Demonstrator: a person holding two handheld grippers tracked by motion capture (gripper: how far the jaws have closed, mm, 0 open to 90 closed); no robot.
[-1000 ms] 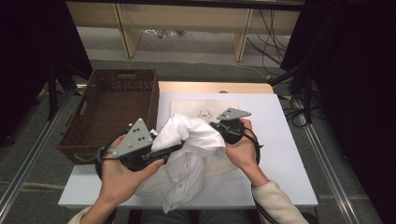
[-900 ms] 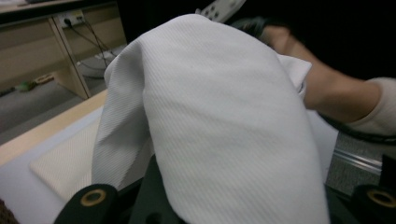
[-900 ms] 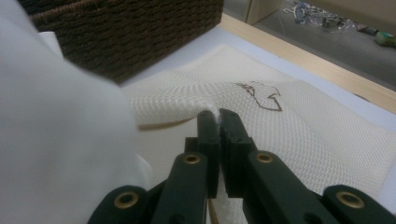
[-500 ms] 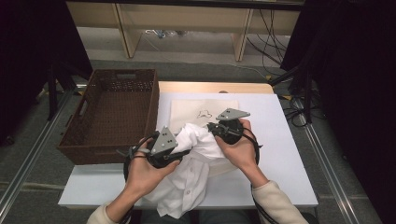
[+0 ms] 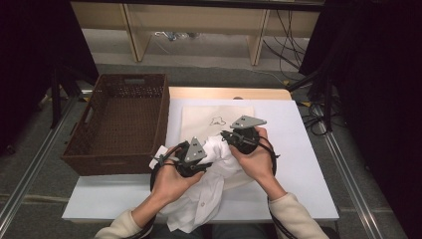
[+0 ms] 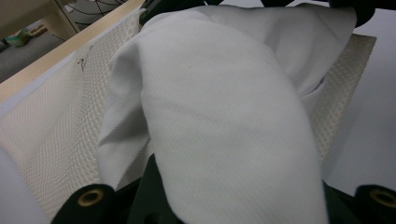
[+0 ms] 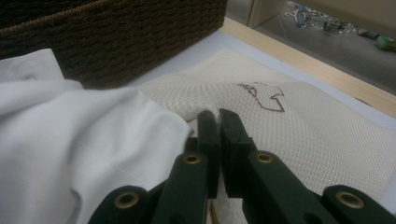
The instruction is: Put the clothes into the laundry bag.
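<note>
A white garment is bunched between my two grippers, and its lower part trails off the table's front edge. My left gripper is shut on a thick fold of it. In the left gripper view that fold drapes over the jaws and hides their tips. My right gripper is shut on the garment's far edge. Its jaws stand pressed together with a thin sliver of white cloth between them. Both grippers hang low over a cream textured mat with a small brown stitched figure.
A dark brown wicker basket stands at the table's left, close beside the mat and my left hand. The white table top lies bare to the right. A wooden strip runs along the far edge, with shelving and cables on the floor beyond.
My left gripper has moved right and down with the garment, closing toward the right gripper. The cloth now sits lower and more bunched over the mat. The right gripper has stayed put.
</note>
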